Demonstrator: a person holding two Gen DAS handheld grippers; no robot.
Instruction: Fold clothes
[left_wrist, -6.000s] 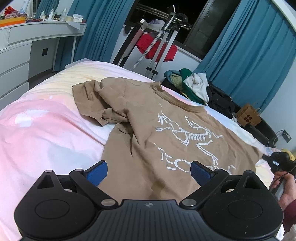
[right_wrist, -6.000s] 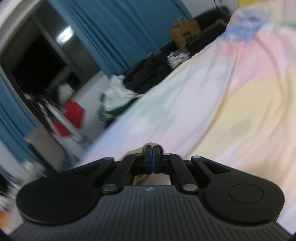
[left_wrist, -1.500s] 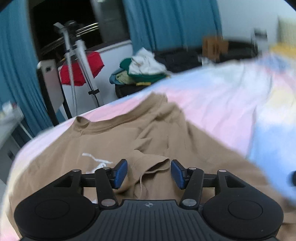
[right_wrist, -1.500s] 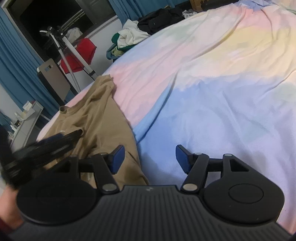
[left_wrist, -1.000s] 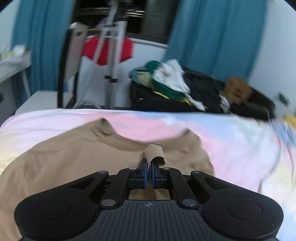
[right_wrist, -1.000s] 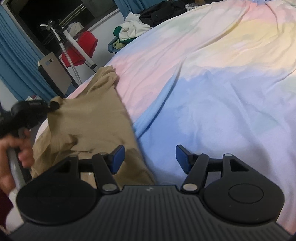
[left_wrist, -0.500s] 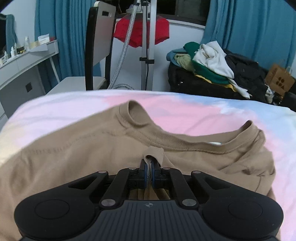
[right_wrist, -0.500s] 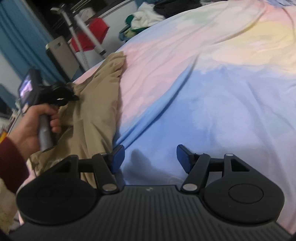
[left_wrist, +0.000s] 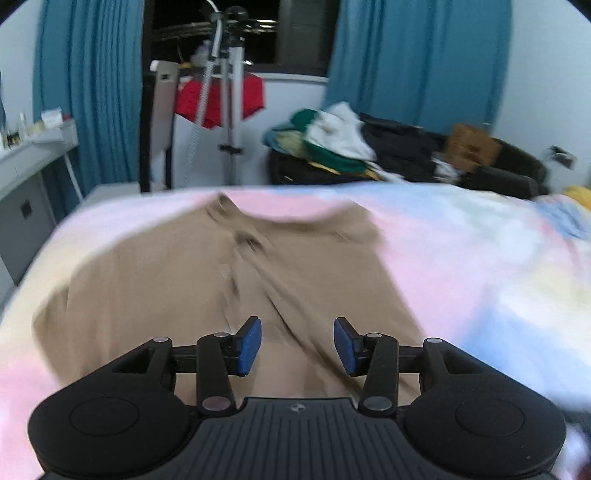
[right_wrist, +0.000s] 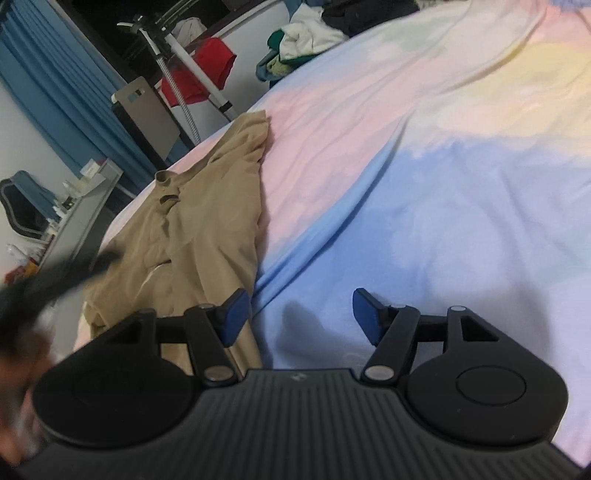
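A tan T-shirt (left_wrist: 207, 280) lies on the pastel bed sheet (left_wrist: 480, 266), its right sleeve folded in over the body. My left gripper (left_wrist: 297, 345) hovers above the shirt's lower half; its jaws are opening and nothing is between the blue pads. The picture is blurred by motion. In the right wrist view the same tan T-shirt (right_wrist: 199, 214) stretches along the bed's left side. My right gripper (right_wrist: 299, 317) stands open over the sheet (right_wrist: 443, 184) just beside the shirt's edge, holding nothing. The left gripper shows there only as a dark blur (right_wrist: 55, 280) at the left.
Past the bed's far edge stand a garment steamer pole (left_wrist: 231, 110) with a red cloth (left_wrist: 221, 98), a chair back (left_wrist: 162, 122), a heap of clothes on dark luggage (left_wrist: 340, 147), and a cardboard box (left_wrist: 471, 147). A white dresser (left_wrist: 29, 162) sits at left. Blue curtains hang behind.
My left gripper let go of the sleeve fold it was pinching, opened, and pulled back from the collar toward the shirt's lower part. The right gripper stayed open and nearly still.
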